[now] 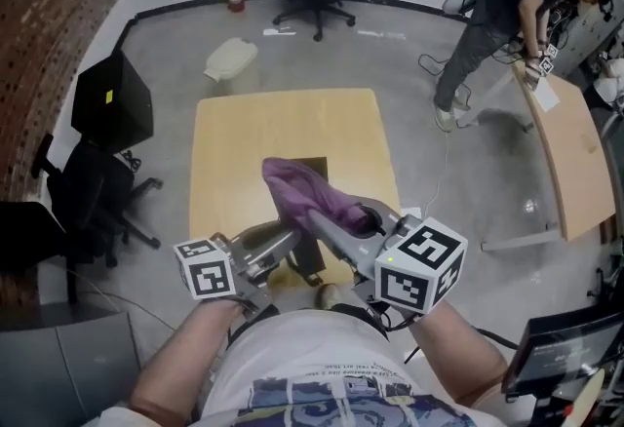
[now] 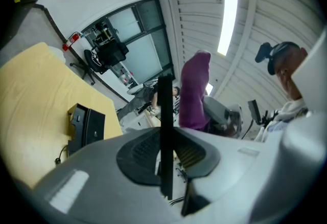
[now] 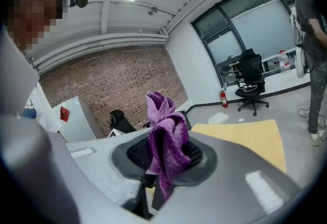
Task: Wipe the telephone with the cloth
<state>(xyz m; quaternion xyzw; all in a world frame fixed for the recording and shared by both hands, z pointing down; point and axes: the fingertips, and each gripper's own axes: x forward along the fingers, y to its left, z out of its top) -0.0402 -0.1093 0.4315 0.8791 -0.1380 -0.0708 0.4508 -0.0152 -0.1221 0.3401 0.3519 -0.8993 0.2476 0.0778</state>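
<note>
Over the counter (image 1: 234,137), the right gripper (image 3: 162,154) clamps the cloth (image 1: 302,189), half-hiding the telephone (image 1: 314,165) (left gripper (image 2: 164,155) pinches a black strip (image 2: 164,115)).

The left claw (image 2: 164,152) grips a thin black bar (image 2: 164,108) — purple cloth (image 2: 194,90) behind; telephone (image 2: 86,125) on table (image 2: 30,90).

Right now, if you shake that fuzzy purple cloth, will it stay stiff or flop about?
Probably floppy: the fuzzy purple cloth folds and droops from the right gripper. It is likely light too, since a pinch on one bunched part holds it all up. Its fuzzy pile looks grippy, so it should not slip easily.
</note>
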